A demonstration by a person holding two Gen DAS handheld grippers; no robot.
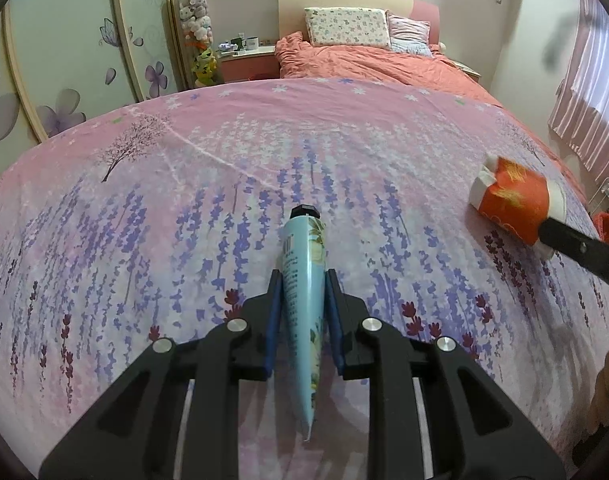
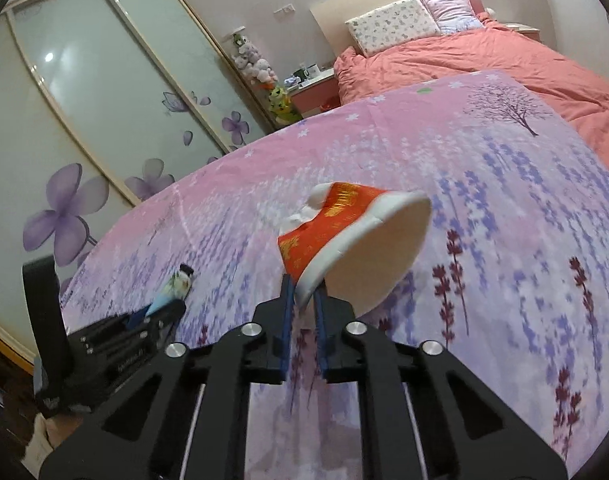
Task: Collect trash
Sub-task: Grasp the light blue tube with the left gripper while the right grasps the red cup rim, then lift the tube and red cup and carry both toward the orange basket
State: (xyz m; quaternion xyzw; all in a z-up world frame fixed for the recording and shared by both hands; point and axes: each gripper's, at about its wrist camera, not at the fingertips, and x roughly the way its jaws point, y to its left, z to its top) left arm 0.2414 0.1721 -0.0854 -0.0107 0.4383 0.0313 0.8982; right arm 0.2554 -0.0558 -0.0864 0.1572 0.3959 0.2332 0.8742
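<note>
Right gripper (image 1: 544,234): only one finger in left wrist view, rest cut off by frame edge. Red cup (image 1: 514,202) motion-blurred there. Left gripper (image 2: 156,312) body hides lower part of blue tube (image 2: 176,286) in right wrist view. Nightstand items (image 1: 240,44) far ahead too small to tell.

Each black claw (image 1: 304,276) has blue pads (image 2: 287,300) and silver screws (image 1: 238,324).

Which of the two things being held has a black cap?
The pale blue tube in the left tongs; the right tongs hold a crushed red-and-white paper cup instead.
</note>
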